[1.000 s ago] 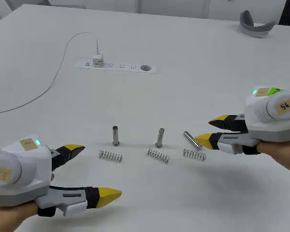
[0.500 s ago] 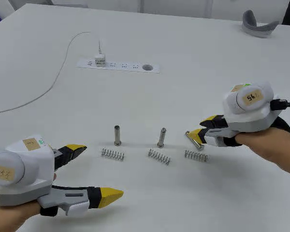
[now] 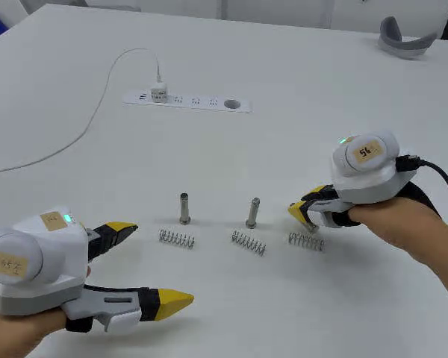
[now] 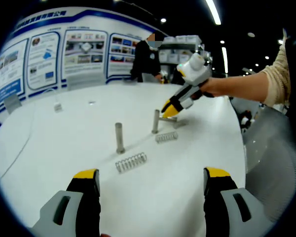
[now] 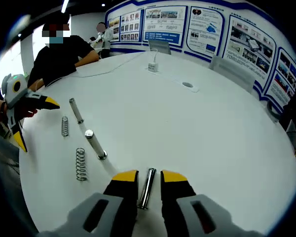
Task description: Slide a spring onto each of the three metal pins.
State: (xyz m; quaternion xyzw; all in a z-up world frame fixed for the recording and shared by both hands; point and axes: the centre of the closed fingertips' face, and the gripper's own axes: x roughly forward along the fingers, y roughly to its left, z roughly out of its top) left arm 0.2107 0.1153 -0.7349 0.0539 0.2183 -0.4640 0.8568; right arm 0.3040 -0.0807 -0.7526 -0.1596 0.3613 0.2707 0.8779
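Observation:
Two metal pins stand upright on the white table, each with a spring lying in front of it. A third spring lies further right. The third pin lies flat, and my right gripper is shut on it, jaws on either side of its shaft. In the head view that gripper is low on the table just behind the third spring. Near the front left edge my left gripper hangs open and holds nothing; its own view looks at the pins between its jaws.
A white power strip with a plugged-in adapter and a long cable lies at the back of the table. A grey curved band rests at the far right corner. People stand or sit beyond the table.
My right gripper has come in from the right, dropped to the table and narrowed its jaws around the lying pin. The left gripper has stayed about where it was.

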